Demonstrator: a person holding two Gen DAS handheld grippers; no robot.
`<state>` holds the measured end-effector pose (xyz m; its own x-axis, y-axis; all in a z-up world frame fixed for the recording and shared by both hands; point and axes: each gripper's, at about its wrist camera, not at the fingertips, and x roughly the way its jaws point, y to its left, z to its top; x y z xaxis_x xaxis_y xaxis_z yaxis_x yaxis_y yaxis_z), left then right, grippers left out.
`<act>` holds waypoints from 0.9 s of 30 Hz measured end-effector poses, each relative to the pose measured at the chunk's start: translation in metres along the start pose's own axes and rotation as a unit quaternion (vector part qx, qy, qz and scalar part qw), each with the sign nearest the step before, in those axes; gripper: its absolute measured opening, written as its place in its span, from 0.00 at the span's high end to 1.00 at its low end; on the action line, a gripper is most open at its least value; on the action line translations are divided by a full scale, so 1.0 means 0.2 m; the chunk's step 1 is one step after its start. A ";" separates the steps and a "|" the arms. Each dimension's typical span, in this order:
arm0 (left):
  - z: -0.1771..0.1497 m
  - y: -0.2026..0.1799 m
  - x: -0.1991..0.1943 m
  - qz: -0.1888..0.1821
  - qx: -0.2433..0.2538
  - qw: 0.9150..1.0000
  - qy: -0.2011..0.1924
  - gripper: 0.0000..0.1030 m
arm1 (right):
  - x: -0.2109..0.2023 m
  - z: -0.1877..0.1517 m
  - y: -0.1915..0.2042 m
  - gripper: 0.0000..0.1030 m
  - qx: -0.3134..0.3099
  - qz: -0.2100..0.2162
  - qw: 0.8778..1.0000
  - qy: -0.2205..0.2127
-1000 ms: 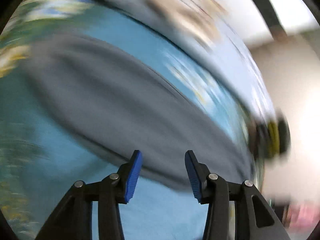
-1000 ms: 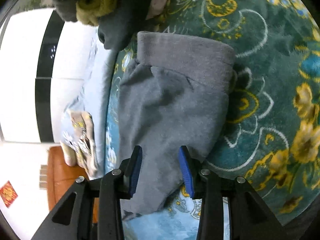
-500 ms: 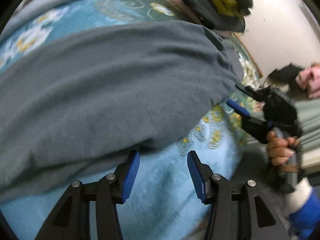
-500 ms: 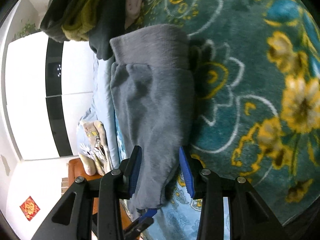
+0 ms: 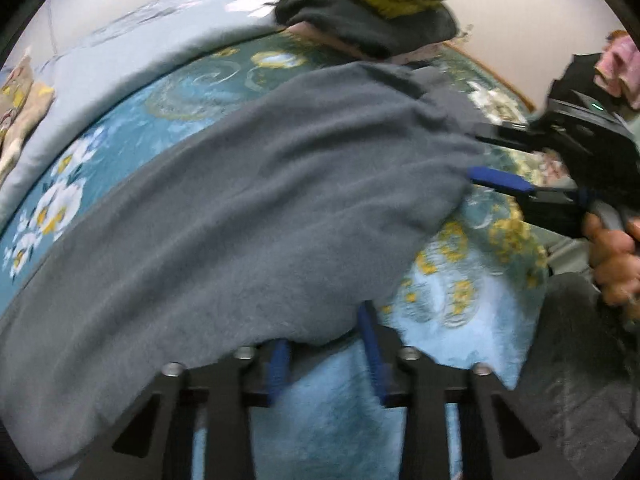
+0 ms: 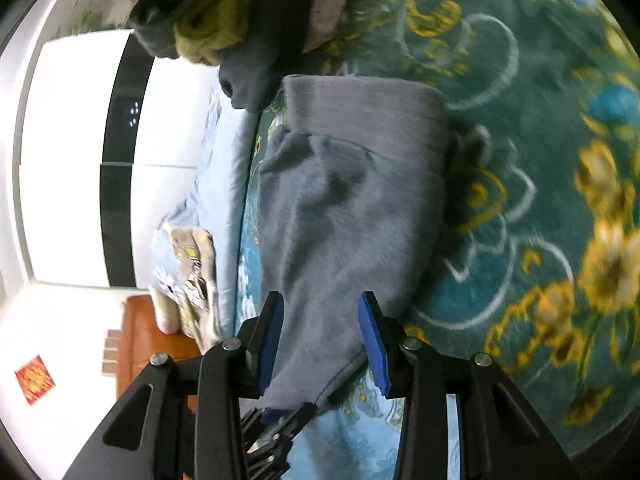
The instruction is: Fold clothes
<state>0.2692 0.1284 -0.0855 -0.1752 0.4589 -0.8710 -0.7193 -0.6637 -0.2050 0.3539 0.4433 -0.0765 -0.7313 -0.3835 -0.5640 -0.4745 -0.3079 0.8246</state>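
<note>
A grey fleece garment (image 5: 256, 208) lies stretched across the flowered bedspread (image 5: 436, 292); it also shows in the right wrist view (image 6: 352, 216), with its ribbed band at the far end. My left gripper (image 5: 324, 344) is open, its blue fingertips under the garment's near edge. My right gripper (image 6: 320, 332) is open, with the garment's near end between its spread fingers. The right gripper (image 5: 500, 160) also shows in the left wrist view at the garment's right edge.
A stack of folded clothes (image 5: 368, 12), olive, dark grey and pink, sits on the bed past the garment, and shows in the right wrist view (image 6: 240, 12). A patterned pillow (image 6: 192, 276) lies at the bed's head. An orange nightstand (image 6: 152, 340) stands beside it.
My left gripper swung round from a blurred view and slid under the garment's near edge. My right gripper moved in along the garment's end.
</note>
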 end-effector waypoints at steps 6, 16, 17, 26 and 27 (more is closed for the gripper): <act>-0.04 -0.03 -0.02 -0.049 0.014 0.999 0.012 0.86 | 0.02 0.11 0.02 0.61 -0.024 -0.058 0.998 -0.008; -0.11 0.00 0.09 -0.062 -0.037 0.996 0.058 0.86 | 0.05 0.12 -0.11 0.61 0.013 -0.086 0.996 -0.003; -0.11 0.02 0.07 -0.069 -0.046 0.995 0.057 0.85 | 0.03 0.11 -0.10 0.61 0.008 -0.080 0.997 -0.008; -0.28 0.52 -0.42 -0.064 -0.239 0.969 -0.023 0.70 | -0.10 -0.11 -0.25 0.51 0.079 0.023 0.995 -0.060; -0.35 0.65 -0.50 -0.036 -0.278 0.959 -0.042 0.69 | -0.08 -0.13 -0.28 0.48 0.093 0.020 0.994 -0.055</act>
<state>0.2404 -0.0444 -0.0562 -0.2090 0.5460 -0.8113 -0.2661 -0.8301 -0.4900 0.4060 0.4438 -0.1147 -0.7961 -0.2911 -0.5306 -0.5186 -0.1239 0.8460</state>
